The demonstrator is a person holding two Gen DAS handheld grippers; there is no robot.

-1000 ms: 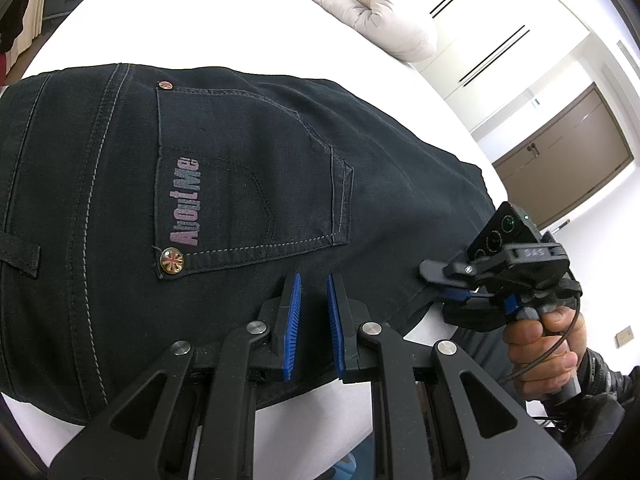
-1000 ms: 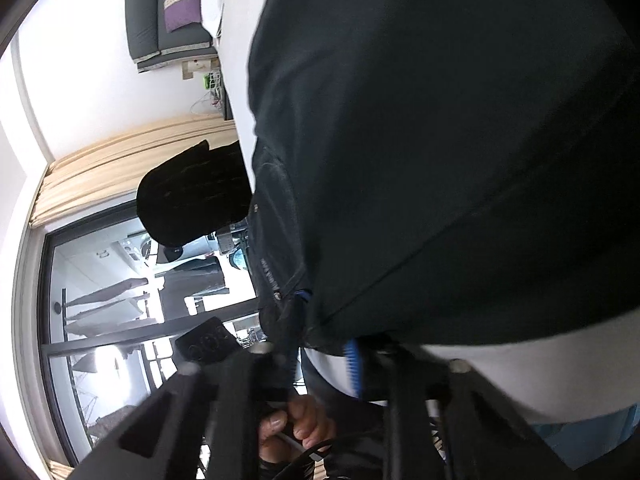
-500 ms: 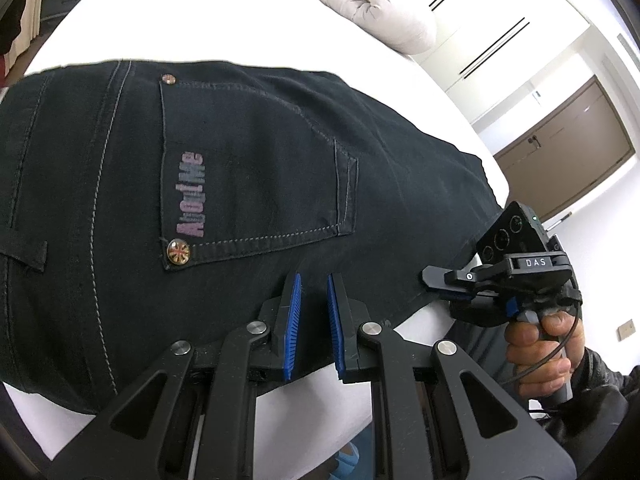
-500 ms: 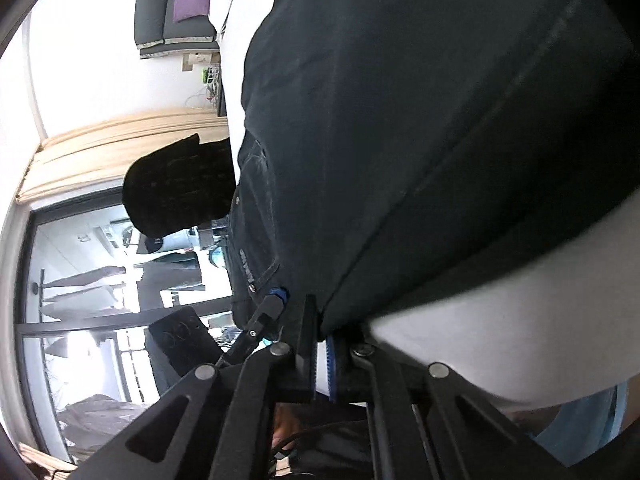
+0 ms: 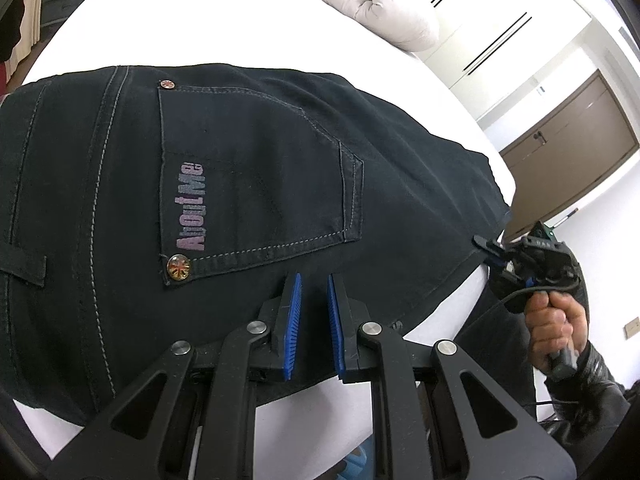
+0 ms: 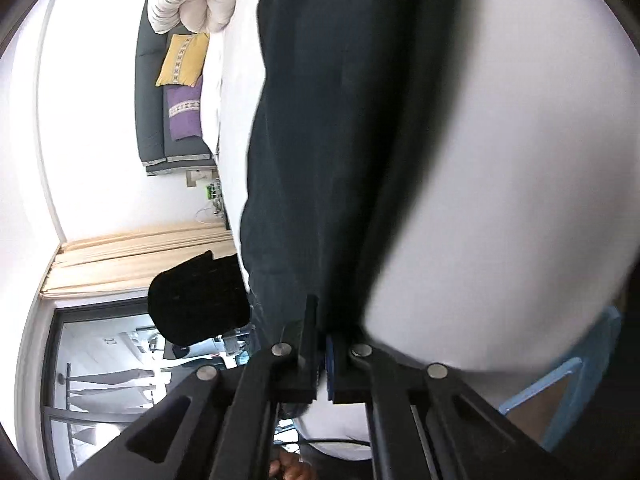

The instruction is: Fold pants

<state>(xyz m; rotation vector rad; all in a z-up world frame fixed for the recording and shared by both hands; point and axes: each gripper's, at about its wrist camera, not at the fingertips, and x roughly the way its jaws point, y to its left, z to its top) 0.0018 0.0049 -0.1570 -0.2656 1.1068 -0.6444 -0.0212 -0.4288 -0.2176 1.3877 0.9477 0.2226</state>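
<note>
Pants [image 5: 260,152] lie flat on the bed [image 5: 200,12], back pocket [image 5: 256,184] up. Their long axis runs along the bed's near edge, and the near hem sits just inside that edge

Left gripper [image 5: 313,278]: the fingers hover over the near long side of the pants, just below the pocket. There's a narrow gap between the pads and I see no cloth pinched in it, so I read it as open, not gripping

Right gripper [image 5: 486,245]: it sits at the far end of the pants from the pocket, near the bed's near corner, with the hand [image 5: 556,324] behind it. In its own view the fingers [image 6: 310,320] are closed and dark cloth runs straight into them, so I read that as a grip on the pants' end edge. That view is blurred, so how deep the bite goes I can't tell

What matters for the next move:
- the right gripper is on the short end and the left is mid-length on the near side
- the fold should go across the long axis, so the right end travels along it toward the pocket end
- the left is the nearer one to pin the crease line
- it's a one-point grip, so I expect the far corner of that end to sag and skew the fold
</note>
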